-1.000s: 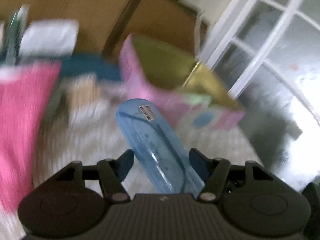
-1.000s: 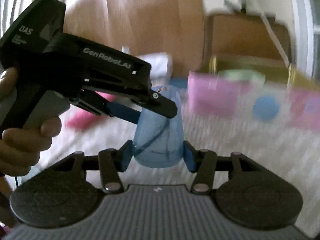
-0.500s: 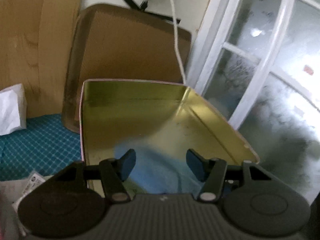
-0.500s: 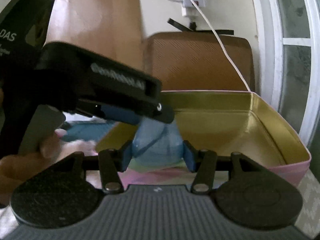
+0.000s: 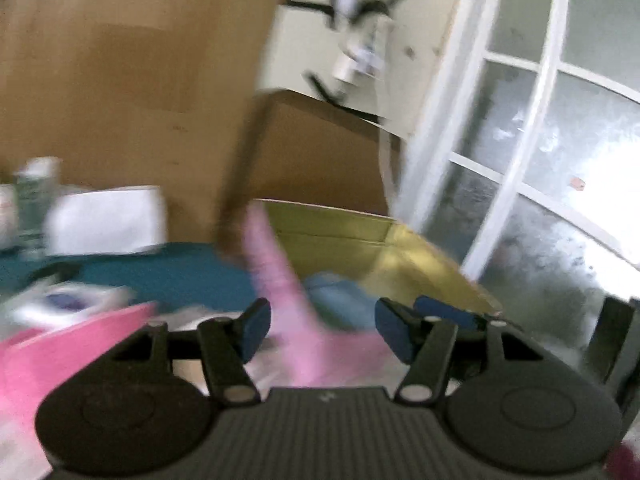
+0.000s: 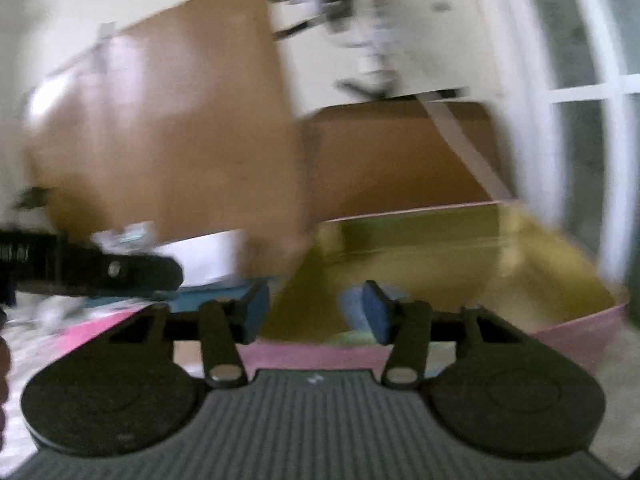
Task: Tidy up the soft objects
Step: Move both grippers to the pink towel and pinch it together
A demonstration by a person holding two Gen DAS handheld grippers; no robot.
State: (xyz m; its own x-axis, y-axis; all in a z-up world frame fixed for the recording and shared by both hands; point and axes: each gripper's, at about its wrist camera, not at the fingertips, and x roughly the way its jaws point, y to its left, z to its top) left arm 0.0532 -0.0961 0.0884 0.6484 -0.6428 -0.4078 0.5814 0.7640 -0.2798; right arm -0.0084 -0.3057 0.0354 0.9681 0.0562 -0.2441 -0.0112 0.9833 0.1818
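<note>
Opening, my left hand-held gripper (image 5: 322,330) gripped nothing. My right hand-held gripper (image 6: 314,312) was closing, also empty. A blue pouch (image 6: 354,308) lay inside the pink tin (image 6: 576,328).

The box (image 6: 480,256) is gold inside and pink outside. The soft object (image 5: 336,300) lying in it is pale blue. The cloth (image 5: 168,272) beside the box is teal. The flat sheet (image 5: 60,356) at lower left is bright pink. The board (image 6: 384,156) behind is brown.
</note>
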